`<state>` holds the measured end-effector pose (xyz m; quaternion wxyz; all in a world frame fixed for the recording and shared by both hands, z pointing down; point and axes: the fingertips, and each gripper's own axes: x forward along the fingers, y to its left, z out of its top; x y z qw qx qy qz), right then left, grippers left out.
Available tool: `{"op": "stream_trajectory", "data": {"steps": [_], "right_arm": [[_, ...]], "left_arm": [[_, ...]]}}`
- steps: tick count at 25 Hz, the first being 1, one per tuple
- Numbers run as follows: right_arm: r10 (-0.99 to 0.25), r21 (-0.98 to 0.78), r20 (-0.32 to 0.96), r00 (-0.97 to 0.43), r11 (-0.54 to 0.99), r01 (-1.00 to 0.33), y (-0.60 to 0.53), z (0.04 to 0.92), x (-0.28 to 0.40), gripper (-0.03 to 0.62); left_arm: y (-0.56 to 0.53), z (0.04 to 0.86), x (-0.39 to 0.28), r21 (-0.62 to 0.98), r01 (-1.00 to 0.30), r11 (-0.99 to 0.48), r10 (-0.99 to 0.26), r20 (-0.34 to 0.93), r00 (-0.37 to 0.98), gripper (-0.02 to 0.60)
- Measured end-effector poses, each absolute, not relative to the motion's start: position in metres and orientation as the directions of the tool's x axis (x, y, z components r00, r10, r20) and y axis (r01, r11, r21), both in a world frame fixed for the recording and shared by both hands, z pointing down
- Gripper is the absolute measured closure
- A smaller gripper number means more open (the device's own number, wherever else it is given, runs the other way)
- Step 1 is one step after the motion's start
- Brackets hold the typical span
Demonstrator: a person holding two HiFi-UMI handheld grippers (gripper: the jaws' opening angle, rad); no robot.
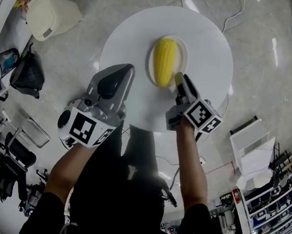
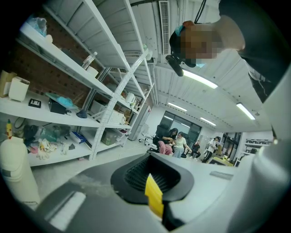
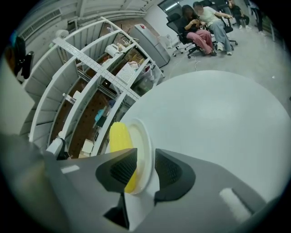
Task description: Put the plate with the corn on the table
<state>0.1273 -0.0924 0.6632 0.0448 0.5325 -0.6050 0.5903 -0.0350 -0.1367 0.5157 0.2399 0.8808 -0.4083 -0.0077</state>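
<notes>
One plate [image 1: 184, 48], one corn [image 1: 164, 60], one table [image 1: 213, 42]

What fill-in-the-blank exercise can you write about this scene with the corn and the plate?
The yellow ____ lies on the plate.
The plate stands on the round white ____.
The plate's rim is between the jaws of the ____ hand-held gripper.
Missing words: corn; table; right.
</notes>
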Motion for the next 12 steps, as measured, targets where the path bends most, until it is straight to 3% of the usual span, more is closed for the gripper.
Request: {"op": "stream_trajectory", "data": {"steps": [12], "right_arm": [[-0.621, -0.630, 0.692, -0.368, -0.271, -0.728, -0.087, 0.642, 0.142, 0.578]], "left_arm": [[-0.128, 0.504, -0.032, 0.421, -0.716, -0.557, -0.727, 0.170, 0.666, 0.581]]}}
